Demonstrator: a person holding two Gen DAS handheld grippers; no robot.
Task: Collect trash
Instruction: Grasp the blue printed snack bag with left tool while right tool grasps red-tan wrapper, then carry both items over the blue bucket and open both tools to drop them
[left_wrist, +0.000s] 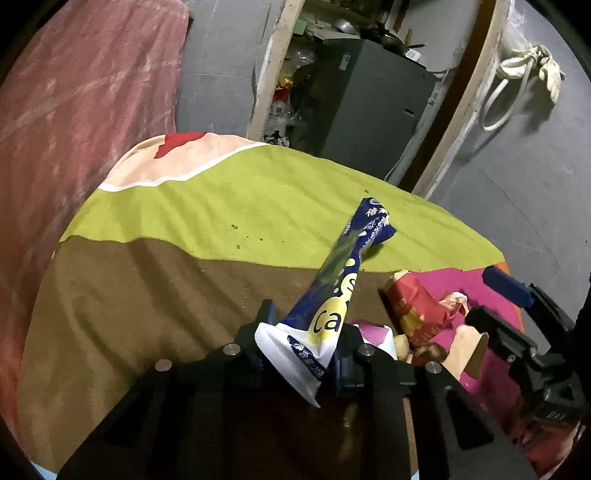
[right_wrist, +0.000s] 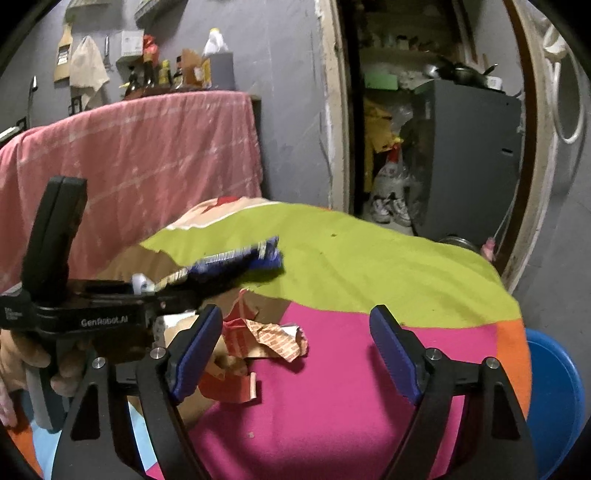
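Wrapper (left_wrist: 334, 295), blue, clamped in left gripper (left_wrist: 301, 347), sticking out ahead of its tips; blurred in right view. Right gripper (right_wrist: 295, 350) spread, empty; crumpled red wrappers (right_wrist: 258, 343) beside its left finger, partly hidden.

Colour-block cloth table (right_wrist: 369, 266) — crumpled red wrappers (right_wrist: 258, 339) on it.

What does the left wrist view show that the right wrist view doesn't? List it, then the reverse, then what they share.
Only the left wrist view: white gloves hanging on the wall, and the printed face of the blue wrapper clamped in the left gripper.

Only the right wrist view: bottles on a shelf, a blue stool, white shoes, and the person's hand.

Both: the multicoloured cloth, crumpled red wrapper, pink blanket, grey cabinet, and the open right gripper.
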